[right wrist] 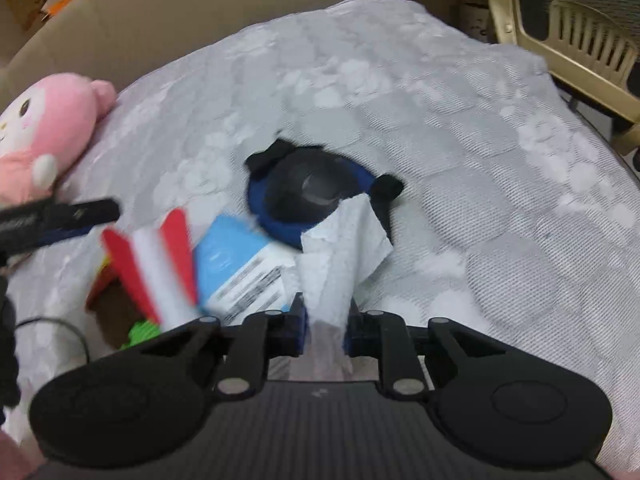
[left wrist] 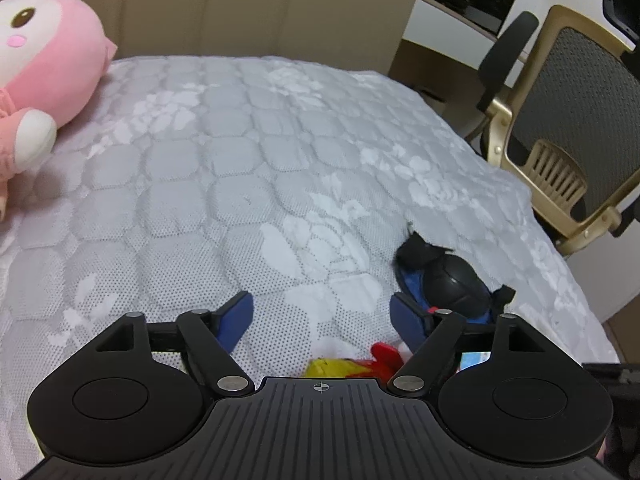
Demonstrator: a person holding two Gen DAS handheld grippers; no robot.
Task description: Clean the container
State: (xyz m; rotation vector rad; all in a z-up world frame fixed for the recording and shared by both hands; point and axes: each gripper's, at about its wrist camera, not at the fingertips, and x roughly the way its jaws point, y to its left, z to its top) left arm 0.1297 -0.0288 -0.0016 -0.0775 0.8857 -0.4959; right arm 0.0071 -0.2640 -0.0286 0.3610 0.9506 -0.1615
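**Tissue in the right gripper, container waiting on the bed**

We take the dark round container, sitting in its blue surround on the quilted bed, as our landmark. Our right gripper pinches a crumpled white tissue, whose free end hangs just in front of the container. Our left gripper stands spread with nothing between its pads, just left of the container.

We judge the container light and hard-shelled, probably smooth and prone to sliding on the soft bedding, so its rim or the blue edge looks the best place to steady it. The tissue is limp and tears easily.

Left of the container lie a blue-and-white packet and a red-and-white striped item, both blurred; they crowd that side. A pink plush toy sits well apart, and a chair stands beyond the bed.
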